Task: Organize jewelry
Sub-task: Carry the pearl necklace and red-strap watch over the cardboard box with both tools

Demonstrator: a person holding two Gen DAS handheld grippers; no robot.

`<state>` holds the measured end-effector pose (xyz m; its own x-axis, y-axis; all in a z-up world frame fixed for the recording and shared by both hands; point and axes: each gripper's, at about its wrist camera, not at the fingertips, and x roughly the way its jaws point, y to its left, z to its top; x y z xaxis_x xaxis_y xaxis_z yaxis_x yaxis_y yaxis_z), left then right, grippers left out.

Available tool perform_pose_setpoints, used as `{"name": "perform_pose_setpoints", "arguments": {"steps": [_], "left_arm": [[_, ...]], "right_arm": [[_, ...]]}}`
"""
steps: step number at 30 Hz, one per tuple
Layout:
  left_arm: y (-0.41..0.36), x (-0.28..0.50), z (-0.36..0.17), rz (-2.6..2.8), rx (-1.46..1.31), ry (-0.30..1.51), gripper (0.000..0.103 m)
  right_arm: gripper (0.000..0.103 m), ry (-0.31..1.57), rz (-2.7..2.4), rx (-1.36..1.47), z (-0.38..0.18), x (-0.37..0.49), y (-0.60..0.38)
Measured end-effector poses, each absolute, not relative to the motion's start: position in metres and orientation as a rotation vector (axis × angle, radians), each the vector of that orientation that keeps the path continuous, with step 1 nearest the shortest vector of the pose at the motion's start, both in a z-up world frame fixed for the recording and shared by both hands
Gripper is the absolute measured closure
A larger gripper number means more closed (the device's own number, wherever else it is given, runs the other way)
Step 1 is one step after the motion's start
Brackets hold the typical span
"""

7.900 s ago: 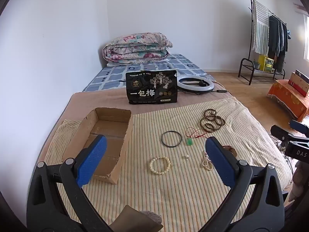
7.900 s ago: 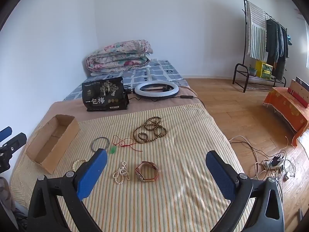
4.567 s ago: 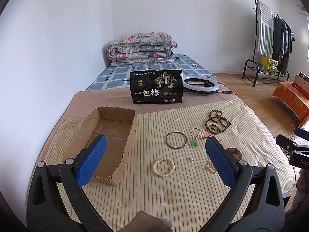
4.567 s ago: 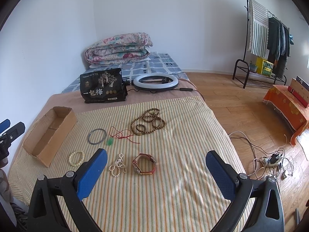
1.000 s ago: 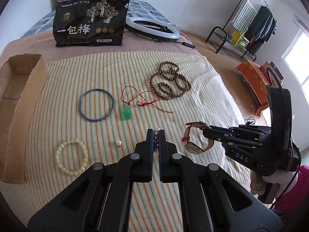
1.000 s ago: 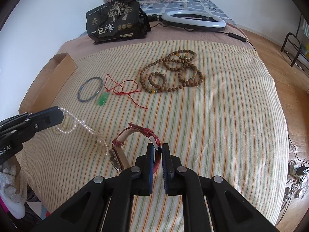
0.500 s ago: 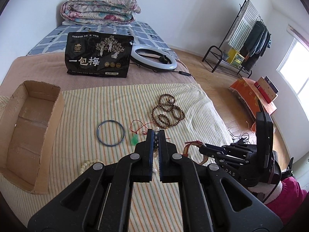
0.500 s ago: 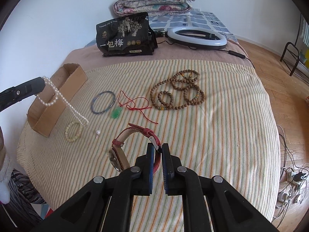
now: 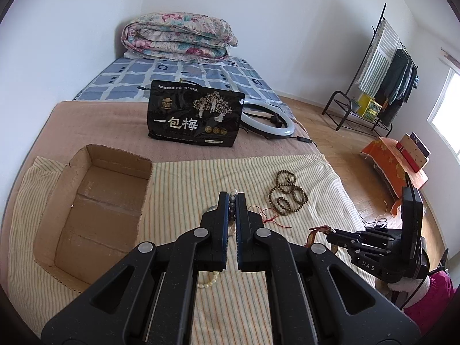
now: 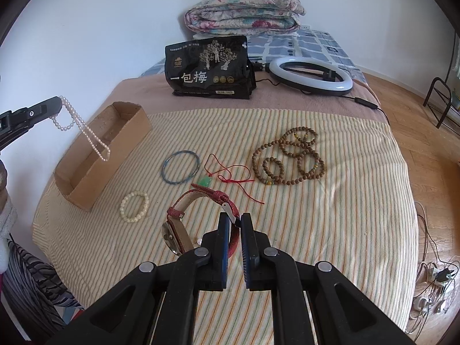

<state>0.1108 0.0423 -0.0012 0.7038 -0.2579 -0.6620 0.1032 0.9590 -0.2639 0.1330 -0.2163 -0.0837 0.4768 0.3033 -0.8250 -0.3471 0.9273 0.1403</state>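
Observation:
My left gripper (image 9: 232, 198) is shut on a white pearl necklace (image 10: 83, 128), which dangles from its tip (image 10: 56, 104) above the near end of the open cardboard box (image 10: 115, 132). My right gripper (image 10: 233, 221) is shut on the strap of a red-strapped watch (image 10: 195, 215), lifted off the striped cloth; it shows at the right in the left wrist view (image 9: 330, 231). On the cloth lie a blue bangle (image 10: 180, 166), a green pendant on red cord (image 10: 227, 176), a brown bead string (image 10: 290, 156) and a cream bead bracelet (image 10: 134, 206).
A black snack bag (image 10: 208, 70) and a ring light (image 10: 312, 76) lie beyond the cloth, with a folded quilt (image 10: 244, 13) behind. A small white bead (image 10: 198, 241) lies near the watch. Cables and a power strip (image 10: 434, 276) are on the floor at right.
My left gripper has risen and swung left with the pearl necklace, from over the cloth to above the box. My right gripper has lifted the watch a little higher.

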Motion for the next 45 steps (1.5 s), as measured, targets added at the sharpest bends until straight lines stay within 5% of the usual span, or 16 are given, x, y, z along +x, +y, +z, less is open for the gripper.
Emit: {"name": "perform_pose_setpoints", "arguments": {"steps": [21,45], "left_arm": [[0.172,0.085,0.009,-0.004,-0.26,0.712,0.101],[0.233,0.082,-0.041,0.062,-0.28,0.829,0.101]], "right_arm": [[0.097,0.922,0.612,-0.091,-0.042,0.155,-0.073],[0.097,0.962,0.699,-0.151,-0.073,0.186,0.054]]}}
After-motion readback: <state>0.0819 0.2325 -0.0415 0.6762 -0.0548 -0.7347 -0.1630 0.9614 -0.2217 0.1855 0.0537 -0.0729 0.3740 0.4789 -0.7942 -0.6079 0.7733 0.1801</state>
